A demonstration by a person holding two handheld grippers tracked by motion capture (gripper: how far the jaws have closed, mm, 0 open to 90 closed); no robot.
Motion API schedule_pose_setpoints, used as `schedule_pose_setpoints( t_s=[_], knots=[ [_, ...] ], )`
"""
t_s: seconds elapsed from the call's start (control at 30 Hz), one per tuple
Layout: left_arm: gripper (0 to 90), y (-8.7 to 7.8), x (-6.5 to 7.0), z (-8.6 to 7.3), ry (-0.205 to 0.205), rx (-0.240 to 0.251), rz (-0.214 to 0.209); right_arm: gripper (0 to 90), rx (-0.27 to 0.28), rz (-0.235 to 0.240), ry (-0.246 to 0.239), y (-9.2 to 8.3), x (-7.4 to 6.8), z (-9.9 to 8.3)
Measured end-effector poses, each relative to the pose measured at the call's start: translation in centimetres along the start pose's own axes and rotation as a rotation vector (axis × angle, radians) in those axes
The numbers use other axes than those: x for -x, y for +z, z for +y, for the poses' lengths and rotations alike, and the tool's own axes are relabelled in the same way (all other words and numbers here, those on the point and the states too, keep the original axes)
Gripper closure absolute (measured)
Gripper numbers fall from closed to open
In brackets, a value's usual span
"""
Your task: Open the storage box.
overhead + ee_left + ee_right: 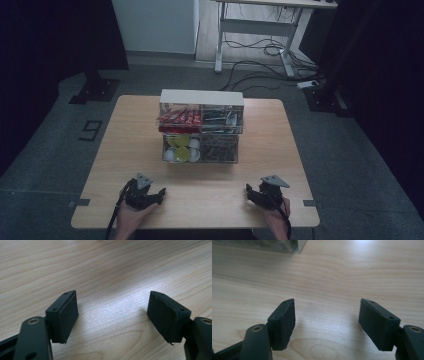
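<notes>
On the table (100, 165), left tool (161, 193) and right tool (248, 190) rest — both gaping wide, empty.

dim room – bright, soft close-ups

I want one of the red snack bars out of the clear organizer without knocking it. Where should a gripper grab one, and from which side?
Judging by the high view, grip a red bar across its narrow width, coming from above: the bars lie flat in the upper left compartment of the organizer. Whether that compartment is open on top is unclear.
</notes>
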State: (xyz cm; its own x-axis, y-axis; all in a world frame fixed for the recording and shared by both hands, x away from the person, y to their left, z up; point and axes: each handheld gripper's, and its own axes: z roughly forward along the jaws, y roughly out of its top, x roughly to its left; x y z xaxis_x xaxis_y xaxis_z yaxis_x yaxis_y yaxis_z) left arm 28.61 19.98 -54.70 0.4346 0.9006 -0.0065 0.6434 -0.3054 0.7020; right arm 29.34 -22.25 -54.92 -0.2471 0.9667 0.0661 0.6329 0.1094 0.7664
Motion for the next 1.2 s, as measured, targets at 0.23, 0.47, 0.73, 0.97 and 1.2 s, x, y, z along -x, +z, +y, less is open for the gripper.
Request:
schedule_pose_setpoints(
  t_s=[0.23,0.47,0.73,0.97,1.2],
  knots=[
    [24.7,0.0,0.0,0.0,0.0,0.0,-0.001,43.4,0.07,0.032,0.037,-1.1,0.9,0.4],
    [24.8,0.0,0.0,0.0,0.0,0.0,-0.001,67.6,0.135,0.045,0.035,-2.2,1.2,0.8],
    [24.8,0.0,0.0,0.0,0.0,0.0,0.0,84.2,0.179,0.115,0.023,-3.7,1.4,1.8],
    [24.8,0.0,0.0,0.0,0.0,0.0,0.0,89.4,0.198,0.162,0.002,-4.3,1.0,2.4],
    [24.7,0.0,0.0,0.0,0.0,0.0,0.0,89.5,0.223,0.194,-0.034,-4.9,0.0,3.4]
  ],
)
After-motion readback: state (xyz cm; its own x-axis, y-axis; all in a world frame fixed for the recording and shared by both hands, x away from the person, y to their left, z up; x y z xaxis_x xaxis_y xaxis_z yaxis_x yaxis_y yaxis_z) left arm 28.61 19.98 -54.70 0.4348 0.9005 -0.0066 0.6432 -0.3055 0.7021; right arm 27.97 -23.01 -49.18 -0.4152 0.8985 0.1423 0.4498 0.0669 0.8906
